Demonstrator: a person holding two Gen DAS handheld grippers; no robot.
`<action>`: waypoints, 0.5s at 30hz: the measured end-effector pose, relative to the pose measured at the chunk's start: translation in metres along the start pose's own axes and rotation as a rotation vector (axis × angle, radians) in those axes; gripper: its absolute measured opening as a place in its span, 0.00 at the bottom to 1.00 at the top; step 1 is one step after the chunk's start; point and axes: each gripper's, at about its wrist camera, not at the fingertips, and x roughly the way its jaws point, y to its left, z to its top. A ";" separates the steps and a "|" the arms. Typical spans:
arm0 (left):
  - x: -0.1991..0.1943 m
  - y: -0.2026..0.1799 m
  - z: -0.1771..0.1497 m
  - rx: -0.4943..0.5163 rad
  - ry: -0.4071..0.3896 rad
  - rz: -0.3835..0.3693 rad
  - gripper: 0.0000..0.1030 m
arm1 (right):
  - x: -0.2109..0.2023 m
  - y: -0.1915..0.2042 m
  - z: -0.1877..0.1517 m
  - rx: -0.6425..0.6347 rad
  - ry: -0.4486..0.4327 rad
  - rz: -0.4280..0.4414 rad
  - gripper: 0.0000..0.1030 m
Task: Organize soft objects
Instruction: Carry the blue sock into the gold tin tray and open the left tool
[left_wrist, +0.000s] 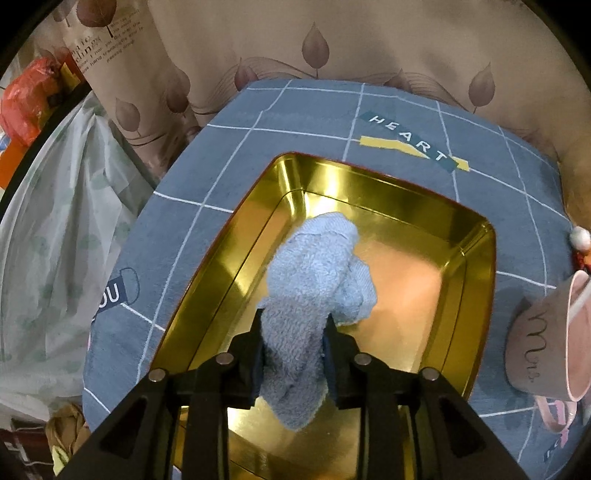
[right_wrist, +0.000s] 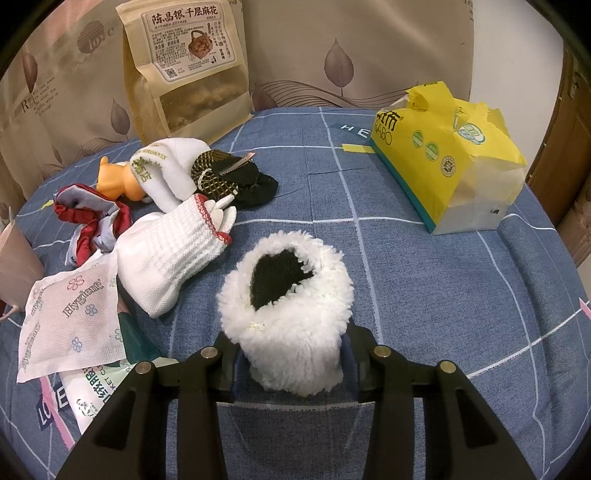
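Your left gripper (left_wrist: 295, 325) is clamping a light blue towel (left_wrist: 314, 280), its free end hanging into the gold tin tray (left_wrist: 476, 295) on the blue checked cloth (left_wrist: 229, 147); your right gripper (right_wrist: 291, 354) is gripping a white fleece cuff (right_wrist: 288, 291) above that cloth, beside the white knit glove (right_wrist: 173, 251)

You have one gold tin tray (left_wrist: 207, 280) with one blue towel (left_wrist: 314, 288) over it, and one pink mug (left_wrist: 546, 332). Elsewhere you have one fluffy white piece (right_wrist: 291, 306), one white knit glove (right_wrist: 173, 254), one yellow tissue pack (right_wrist: 443, 162), one snack bag (right_wrist: 184, 70), and one orange toy (right_wrist: 118, 181).
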 end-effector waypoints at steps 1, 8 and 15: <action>0.001 0.001 0.000 0.000 -0.001 0.002 0.28 | 0.000 0.000 0.000 0.001 0.000 0.000 0.38; 0.002 0.002 0.000 0.001 -0.008 0.020 0.43 | 0.001 0.001 0.000 -0.001 0.000 -0.003 0.38; -0.018 0.004 -0.003 -0.009 -0.074 -0.001 0.50 | 0.002 0.001 0.000 -0.011 0.007 -0.012 0.38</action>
